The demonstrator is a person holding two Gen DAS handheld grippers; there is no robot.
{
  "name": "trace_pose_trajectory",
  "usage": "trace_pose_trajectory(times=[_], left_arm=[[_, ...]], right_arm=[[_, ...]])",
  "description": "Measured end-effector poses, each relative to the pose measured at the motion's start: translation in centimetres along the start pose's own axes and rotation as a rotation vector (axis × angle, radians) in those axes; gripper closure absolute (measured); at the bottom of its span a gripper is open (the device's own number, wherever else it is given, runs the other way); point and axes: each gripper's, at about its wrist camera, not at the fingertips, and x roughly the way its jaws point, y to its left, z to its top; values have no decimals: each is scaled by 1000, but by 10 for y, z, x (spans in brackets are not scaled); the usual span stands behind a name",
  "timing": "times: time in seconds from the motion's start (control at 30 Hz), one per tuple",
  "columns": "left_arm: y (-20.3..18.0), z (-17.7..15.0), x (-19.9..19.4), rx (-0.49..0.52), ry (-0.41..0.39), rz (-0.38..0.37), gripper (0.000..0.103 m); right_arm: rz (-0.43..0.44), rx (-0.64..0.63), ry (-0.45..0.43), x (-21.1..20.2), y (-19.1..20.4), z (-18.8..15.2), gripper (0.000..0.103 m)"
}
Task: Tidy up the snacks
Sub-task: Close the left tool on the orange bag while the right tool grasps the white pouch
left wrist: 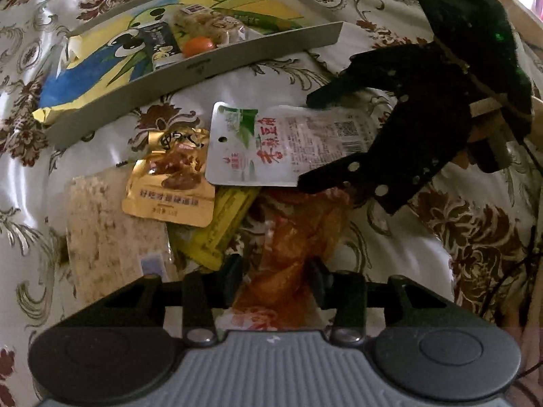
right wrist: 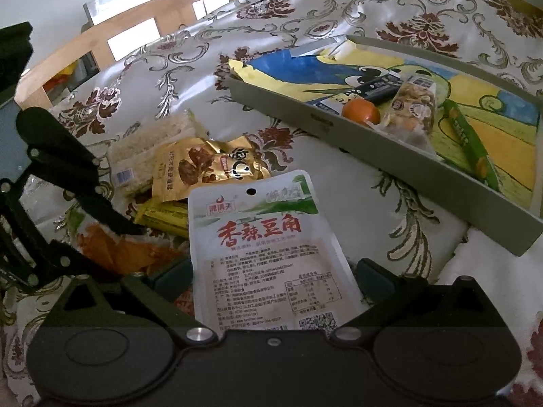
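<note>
A pile of snacks lies on the patterned cloth: a silver-white packet [left wrist: 285,146] [right wrist: 268,254], a gold packet [left wrist: 173,183] [right wrist: 203,169], a yellow packet [left wrist: 217,230], a pale rice-cake pack [left wrist: 108,237] and an orange-red packet [left wrist: 298,247] [right wrist: 118,251]. My left gripper [left wrist: 276,276] has its fingers either side of the orange-red packet. My right gripper [right wrist: 271,274] [left wrist: 305,139] is open around the silver-white packet, fingers at both sides. A grey tray [left wrist: 203,64] [right wrist: 407,183] beyond holds several snacks.
The tray holds a big yellow-blue bag [right wrist: 339,71], an orange ball [right wrist: 360,112], a nut bar [right wrist: 414,105] and a green stick [right wrist: 471,146]. A wooden chair back [right wrist: 135,23] stands past the table's far edge.
</note>
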Motion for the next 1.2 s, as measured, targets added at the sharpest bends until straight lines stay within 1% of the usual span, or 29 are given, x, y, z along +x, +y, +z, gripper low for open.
trace_pose_trajectory(times=[0.17,0.23,0.3,0.4,0.47,0.5,0.63,0.8,0.87,0.93,0.97,1.0,1.07,1.2], left_arm=[[-10,7,3,47,11,-8,57],[-18,8,7,68,20,-5,51],[-20,10,13,83,32,8,49],[-20,9,21,108,39,34,49],[-20,8,21,112,36,34,49],[-19,8,21,112,35,39,53],[-18,6,14,97,29,38,59],[-27,4,5,112,19,58,64],[-31,4,1,115,17,69,66],[-35,4,-3,111,15,73,70],[-35,4,-5,109,14,72,72],[-36,4,-7,104,11,75,72],[-39,4,-11,93,9,89,73],[-44,0,-15,61,6,114,73]], right_arm=[[-42,-38,12,11,12,3,1],[-66,-43,24,15,15,3,1],[-89,-56,27,18,20,3,1],[-135,-107,32,21,30,2,1],[-146,-111,35,22,32,3,1],[-147,-106,38,22,31,3,1],[-154,-114,22,17,35,3,5],[-180,-121,4,9,42,2,7],[-169,-92,-4,4,40,2,9],[-149,-44,-15,-1,36,2,11],[-143,-21,-22,-4,34,1,14],[-140,0,-31,-7,32,2,18],[-125,43,-47,-13,28,2,18],[-113,62,-64,-18,28,1,20]])
